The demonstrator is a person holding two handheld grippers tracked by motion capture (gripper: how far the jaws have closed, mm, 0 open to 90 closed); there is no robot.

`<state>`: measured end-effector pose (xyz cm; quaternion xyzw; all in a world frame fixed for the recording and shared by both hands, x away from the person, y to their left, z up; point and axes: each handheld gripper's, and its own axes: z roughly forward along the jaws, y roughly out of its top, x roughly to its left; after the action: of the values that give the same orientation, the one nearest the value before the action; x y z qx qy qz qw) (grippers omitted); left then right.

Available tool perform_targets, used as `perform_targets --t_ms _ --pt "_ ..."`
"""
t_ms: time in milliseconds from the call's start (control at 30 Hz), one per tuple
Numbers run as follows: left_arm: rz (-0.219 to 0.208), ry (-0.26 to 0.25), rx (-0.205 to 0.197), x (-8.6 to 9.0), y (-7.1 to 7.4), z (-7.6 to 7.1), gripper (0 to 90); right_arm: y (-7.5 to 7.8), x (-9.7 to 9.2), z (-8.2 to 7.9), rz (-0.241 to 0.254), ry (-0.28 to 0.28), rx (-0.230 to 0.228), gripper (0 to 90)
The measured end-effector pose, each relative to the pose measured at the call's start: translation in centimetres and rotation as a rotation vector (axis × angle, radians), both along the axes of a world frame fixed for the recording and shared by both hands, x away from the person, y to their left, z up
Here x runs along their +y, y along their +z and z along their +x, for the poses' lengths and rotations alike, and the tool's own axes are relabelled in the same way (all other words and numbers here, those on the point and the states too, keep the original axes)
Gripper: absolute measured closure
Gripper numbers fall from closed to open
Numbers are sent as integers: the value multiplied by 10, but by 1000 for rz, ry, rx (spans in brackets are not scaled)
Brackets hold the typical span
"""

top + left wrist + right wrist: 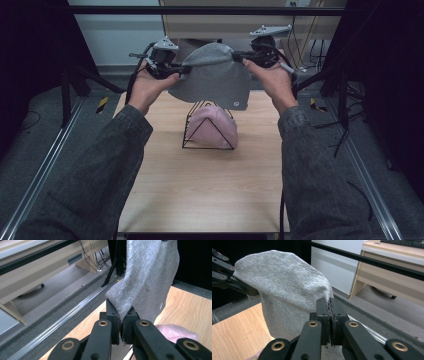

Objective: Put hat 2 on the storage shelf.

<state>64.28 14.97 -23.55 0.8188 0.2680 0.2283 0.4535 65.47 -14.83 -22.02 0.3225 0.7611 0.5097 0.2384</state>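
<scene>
A grey knitted hat (212, 75) hangs in the air over the far half of the table, stretched between both grippers. My left gripper (182, 70) is shut on its left edge, and the fabric (147, 272) runs up from between the pinched jaws (121, 312). My right gripper (239, 56) is shut on the right edge; in the right gripper view the hat (287, 290) bulges to the left of the closed jaws (329, 307). Below the grey hat, a pink hat (212, 127) sits on a black wire stand (207, 148).
The wooden table (200, 195) has bare surface in front of the stand. Metal rails (45, 170) run along both sides over grey carpet. A pale desk (387, 272) and cables stand beyond the far edge, and dark curtains hang to left and right.
</scene>
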Motion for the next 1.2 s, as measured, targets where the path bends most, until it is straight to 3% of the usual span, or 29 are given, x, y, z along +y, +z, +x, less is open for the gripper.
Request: perform_targets --t_ms 200,567,933,1200 --pt "26 -3 4 -2 -8 0 866 -10 -1 1 -5 -7 23 877" --pt "16 14 27 -2 -28 4 864 -22 1 -4 -24 -16 30 877" --pt "38 34 21 -5 -40 2 865 -35 2 -11 -40 -33 23 876" --pt "45 43 32 -4 -55 3 865 -49 5 -9 -53 -35 45 877"
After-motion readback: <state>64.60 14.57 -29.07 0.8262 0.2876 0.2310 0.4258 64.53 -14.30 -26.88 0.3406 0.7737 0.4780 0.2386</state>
